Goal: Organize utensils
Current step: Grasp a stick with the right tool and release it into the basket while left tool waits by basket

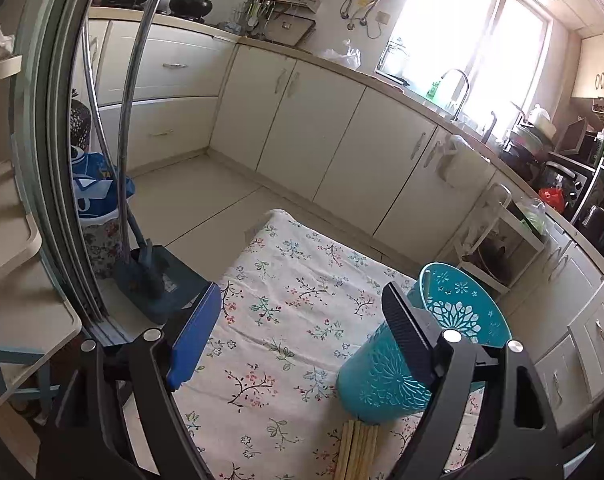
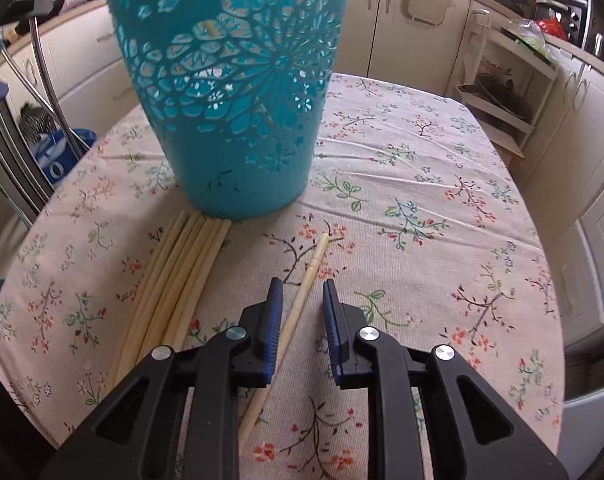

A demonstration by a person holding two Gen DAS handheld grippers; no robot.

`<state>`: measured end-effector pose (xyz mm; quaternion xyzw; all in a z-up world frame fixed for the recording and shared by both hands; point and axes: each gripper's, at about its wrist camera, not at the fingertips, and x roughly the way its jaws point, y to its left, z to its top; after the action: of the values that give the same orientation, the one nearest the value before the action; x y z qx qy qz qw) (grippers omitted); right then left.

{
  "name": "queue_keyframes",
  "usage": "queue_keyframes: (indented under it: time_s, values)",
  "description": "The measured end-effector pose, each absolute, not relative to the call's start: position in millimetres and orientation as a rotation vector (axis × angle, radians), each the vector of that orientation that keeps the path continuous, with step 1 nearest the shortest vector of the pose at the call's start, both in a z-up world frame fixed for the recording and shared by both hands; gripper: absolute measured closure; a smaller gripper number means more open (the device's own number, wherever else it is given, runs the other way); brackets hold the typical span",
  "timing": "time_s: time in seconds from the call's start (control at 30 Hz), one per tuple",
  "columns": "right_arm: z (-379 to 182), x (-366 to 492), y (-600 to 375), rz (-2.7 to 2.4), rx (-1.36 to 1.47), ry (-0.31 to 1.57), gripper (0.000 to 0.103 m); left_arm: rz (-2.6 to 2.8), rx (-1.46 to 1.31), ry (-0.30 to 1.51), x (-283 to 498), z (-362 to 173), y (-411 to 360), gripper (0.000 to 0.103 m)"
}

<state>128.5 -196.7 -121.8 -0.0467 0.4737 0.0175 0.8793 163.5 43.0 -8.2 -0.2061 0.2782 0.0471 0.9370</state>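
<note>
Between my right jaws (image 2: 302, 312) lies a single chopstick (image 2: 297, 312), flat on the floral surface (image 2: 422, 184); its long axis runs almost straight ahead along my fingers, tip leaning a little right toward the teal holder (image 2: 233, 92). These jaws are spread, not yet pinching: the stick sits just beside the left pad, with a clear gap to the right one, so I judge the next close should trap it across its width. A bundle (image 2: 173, 280) of more chopsticks lies to the left, tips touching the holder's base. My left jaws (image 1: 302, 336) are spread wide and hold nothing; the holder stands upright just beside their right finger, partly behind it. The right hand is plainly nearer the loose stick, and the holder stands just ahead of it.
</note>
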Motion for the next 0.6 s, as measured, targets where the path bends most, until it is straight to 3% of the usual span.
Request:
queue_keyframes:
  time_s: [0.1, 0.23, 0.6]
  values:
    - [-120.2, 124.0, -204.3, 0.061, -0.025, 1.013, 0.096, 0.098, -0.446, 0.595, 166.1, -12.6, 47.5, 0.024]
    - [-102.4, 101.9, -226.9, 0.102, 0.156, 0.96, 0.097, 0.096, -0.505, 0.627, 167.8, -20.0, 57.2, 0.024]
    - [56.1, 102.4, -239.1, 0.261, 0.405, 0.425, 0.097, 0.104, -0.544, 0.633, 169.3, -22.1, 58.6, 0.023]
